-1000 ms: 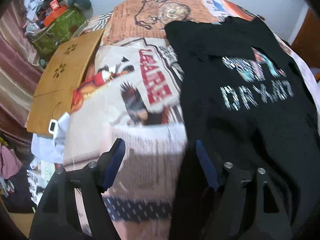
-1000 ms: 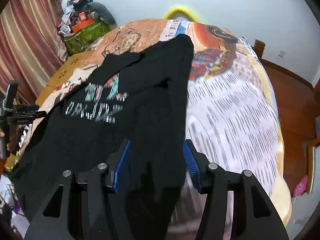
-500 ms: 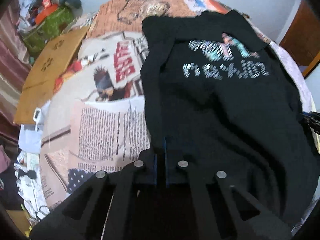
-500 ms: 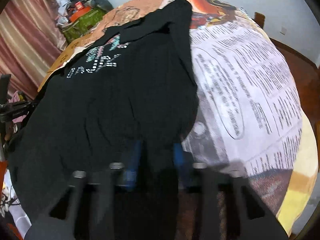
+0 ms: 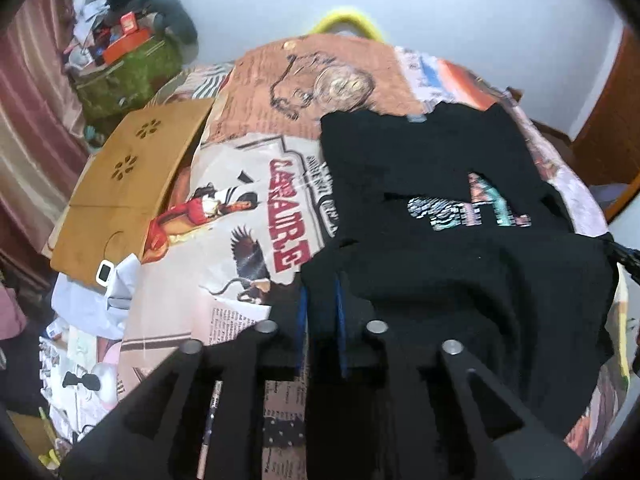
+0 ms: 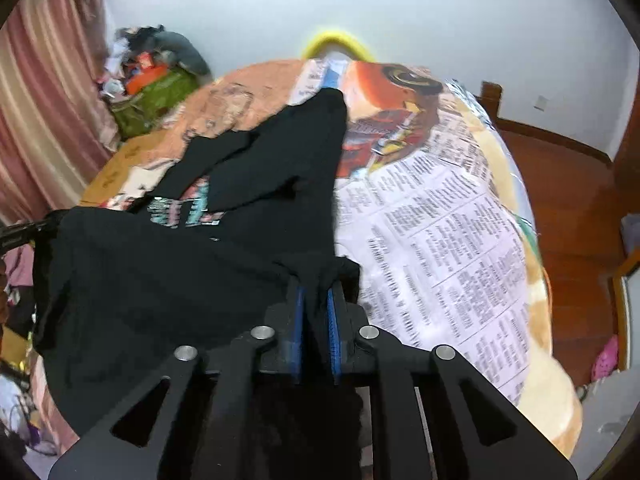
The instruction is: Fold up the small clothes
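A black T-shirt (image 5: 460, 264) lies spread on the bed (image 6: 452, 216), its near hem raised off the cover. The left gripper (image 5: 320, 300) pinches the hem's left corner and the right gripper (image 6: 316, 304) its right corner; both jaws are easing open, cloth between them.

A second ago both grippers stood wide open over the flat black shirt (image 5: 460, 264); now the left gripper (image 5: 320, 300) pinches the shirt's near left corner and the right gripper (image 6: 316, 304) pinches its near right corner; both sets of jaws, having clamped tight, are opening slightly with cloth bunched between the blue pads; the near hem is lifted off the bedspread (image 5: 240, 208) and carried toward the far end, covering the lower line of the shirt's print (image 5: 468, 208).
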